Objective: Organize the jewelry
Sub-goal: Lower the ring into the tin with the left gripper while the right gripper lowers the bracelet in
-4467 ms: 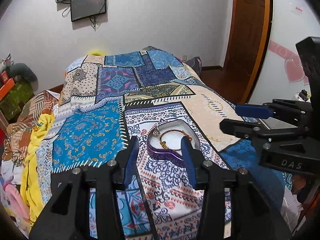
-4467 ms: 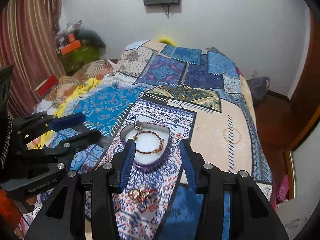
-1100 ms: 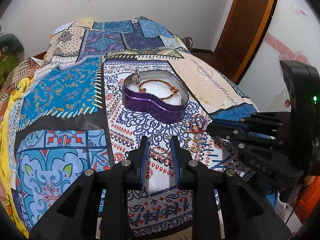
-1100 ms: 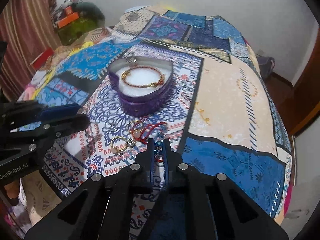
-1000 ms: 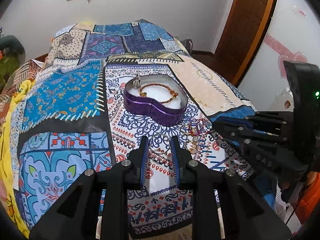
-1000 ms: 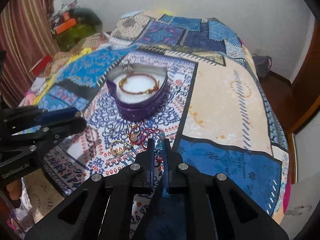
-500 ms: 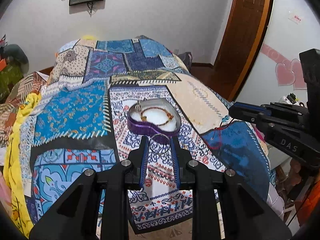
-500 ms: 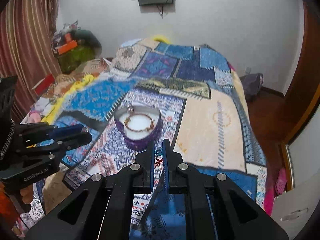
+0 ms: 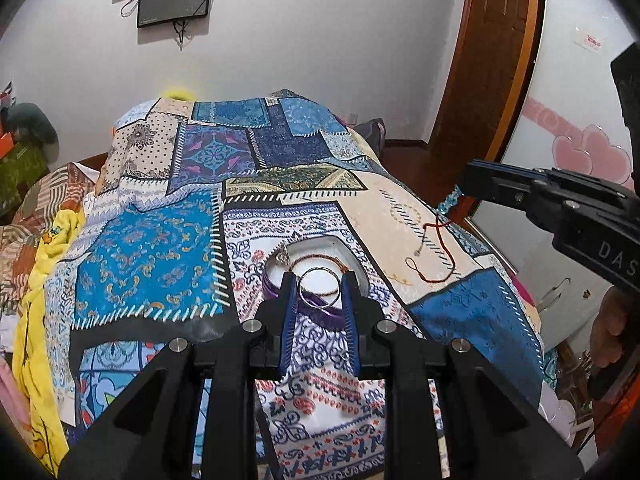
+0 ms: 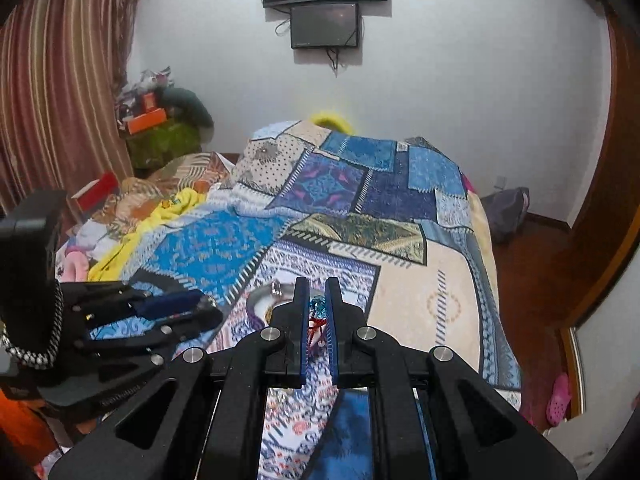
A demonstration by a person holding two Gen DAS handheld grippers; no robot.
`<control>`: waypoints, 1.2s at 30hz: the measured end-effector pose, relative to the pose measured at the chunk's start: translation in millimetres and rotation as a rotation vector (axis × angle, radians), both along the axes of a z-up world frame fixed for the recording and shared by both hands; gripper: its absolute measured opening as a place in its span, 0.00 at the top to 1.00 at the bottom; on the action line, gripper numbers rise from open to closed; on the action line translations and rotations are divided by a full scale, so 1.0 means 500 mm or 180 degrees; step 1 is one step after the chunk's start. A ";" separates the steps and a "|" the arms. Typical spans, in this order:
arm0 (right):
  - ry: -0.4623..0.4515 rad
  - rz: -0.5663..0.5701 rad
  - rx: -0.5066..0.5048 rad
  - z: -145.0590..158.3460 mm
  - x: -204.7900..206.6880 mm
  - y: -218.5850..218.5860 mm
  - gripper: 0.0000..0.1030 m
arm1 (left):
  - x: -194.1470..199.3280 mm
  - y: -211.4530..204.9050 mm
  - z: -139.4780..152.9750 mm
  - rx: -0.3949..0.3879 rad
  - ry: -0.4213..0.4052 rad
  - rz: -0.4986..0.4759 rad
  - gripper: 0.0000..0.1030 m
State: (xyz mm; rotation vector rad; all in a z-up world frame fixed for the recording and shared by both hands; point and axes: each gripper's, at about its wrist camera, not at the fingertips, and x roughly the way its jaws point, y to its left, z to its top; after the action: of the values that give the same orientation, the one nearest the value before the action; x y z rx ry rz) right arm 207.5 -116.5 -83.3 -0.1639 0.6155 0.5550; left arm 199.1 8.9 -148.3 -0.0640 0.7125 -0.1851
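Observation:
A purple heart-shaped tin (image 9: 356, 270) with a white lining sits on the patchwork bedspread (image 9: 208, 240); a gold and red bracelet (image 9: 320, 258) and a silver charm (image 9: 283, 257) lie in it. My left gripper (image 9: 320, 286) is shut on a silver bangle (image 9: 320, 286), held above the tin's near edge. My right gripper (image 10: 317, 294) is shut on a blue-beaded red cord bracelet (image 10: 317, 306); in the left wrist view the cord (image 9: 438, 254) dangles from its tip at the right of the tin. The tin (image 10: 260, 300) is partly hidden behind my right gripper's fingers.
The bed fills the middle of both views. Piled clothes and a yellow cloth (image 9: 44, 248) lie at its left. A wooden door (image 9: 492, 60) and floor are at the right. Screens (image 10: 324, 24) hang on the back wall.
Both grippers have risen off the bedspread with their jewelry and now stand higher over the tin. The bangle and the red cord left the loose pile in front of the tin.

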 end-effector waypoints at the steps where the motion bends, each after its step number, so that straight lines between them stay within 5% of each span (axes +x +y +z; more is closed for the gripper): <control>1: -0.0002 0.0010 0.0006 0.001 0.002 0.002 0.93 | 0.004 0.001 0.000 0.0003 -0.0007 0.0004 0.80; 13: 0.0135 0.0089 0.0049 -0.037 0.055 0.048 0.93 | 0.063 0.011 -0.036 0.0054 0.0077 0.0008 0.80; 36: 0.1115 0.0278 -0.0092 -0.198 0.154 0.066 0.93 | 0.150 0.034 -0.111 -0.0069 0.0401 -0.0104 0.80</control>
State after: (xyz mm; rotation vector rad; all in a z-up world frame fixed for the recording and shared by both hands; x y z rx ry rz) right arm 284.7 -83.3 -182.2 -0.1216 0.9605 0.6657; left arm 274.2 25.7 -203.7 -0.0854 0.8374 -0.2216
